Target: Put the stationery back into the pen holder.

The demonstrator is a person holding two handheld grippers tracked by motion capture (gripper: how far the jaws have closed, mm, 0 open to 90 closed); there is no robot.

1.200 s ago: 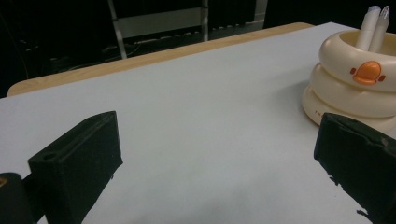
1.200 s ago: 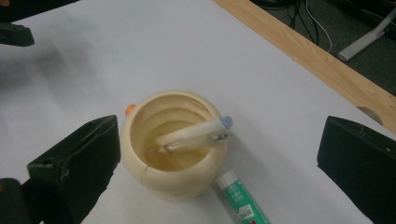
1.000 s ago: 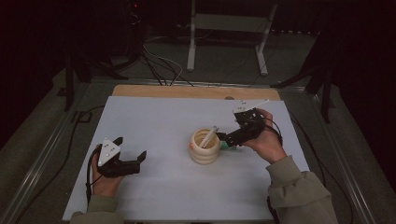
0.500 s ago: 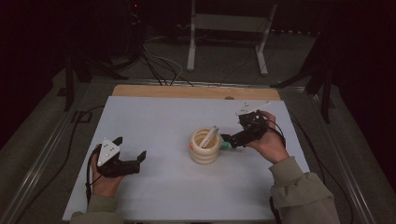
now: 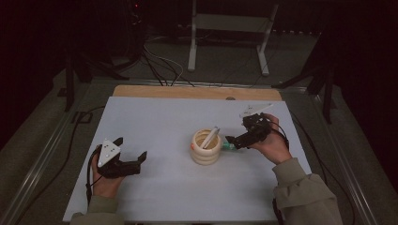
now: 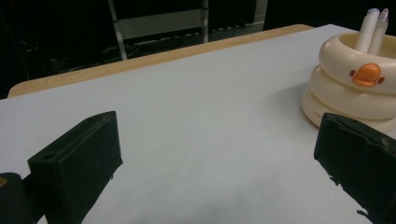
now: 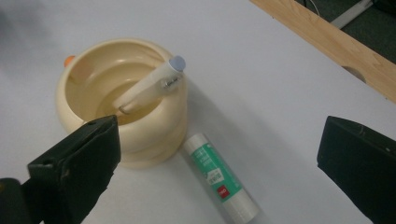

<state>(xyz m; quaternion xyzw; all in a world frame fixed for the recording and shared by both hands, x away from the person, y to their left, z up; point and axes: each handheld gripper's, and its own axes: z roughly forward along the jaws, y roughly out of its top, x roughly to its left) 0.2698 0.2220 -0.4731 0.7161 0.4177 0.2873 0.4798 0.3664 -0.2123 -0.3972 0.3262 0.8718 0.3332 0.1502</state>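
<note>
Right hand-held gripper (image 7: 219,175) open, 1 glue stick (image 7: 220,177), 1 holder (image 7: 122,100), 2 pens (image 6: 373,29)

Olive sleeves (image 5: 307,194) (black grippers (image 5: 130,158)).

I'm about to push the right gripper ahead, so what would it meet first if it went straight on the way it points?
Most likely the glue stick lying on the table between its open jaws, right beside the cream holder. The right gripper points down toward it; depth is hard to judge, so the table could come almost together.
</note>
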